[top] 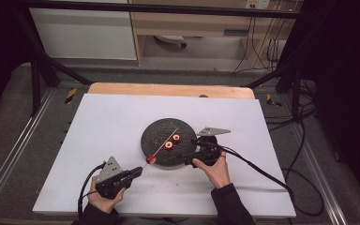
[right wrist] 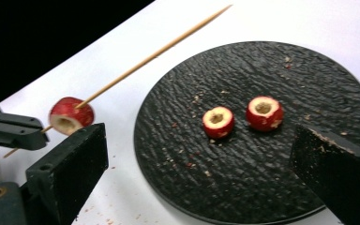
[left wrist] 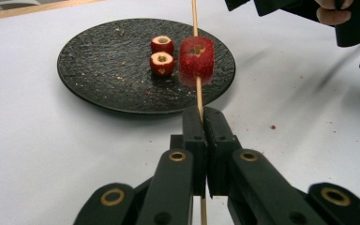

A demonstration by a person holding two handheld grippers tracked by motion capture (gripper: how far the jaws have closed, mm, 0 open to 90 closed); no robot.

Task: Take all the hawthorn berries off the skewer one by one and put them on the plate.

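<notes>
My left gripper (left wrist: 202,117) is shut on a thin wooden skewer (left wrist: 195,18) near its lower end. One red cored fruit piece (left wrist: 197,61) is threaded on the skewer just beyond the jaws and hangs over the near rim of a black round plate (left wrist: 98,65). Two more cored red pieces (right wrist: 218,122) (right wrist: 264,112) lie side by side on the plate (right wrist: 262,61). My right gripper (right wrist: 197,150) stands open above the plate's near side, with nothing between its jaws. In the high view the skewer (top: 164,143) slants from the left gripper (top: 138,171) across the plate.
A white sheet (top: 112,122) covers the table, with a wooden edge (top: 168,89) at the back. Small red crumbs dot the sheet near the plate. Black cables (top: 262,173) trail from both grippers toward the table's front and right.
</notes>
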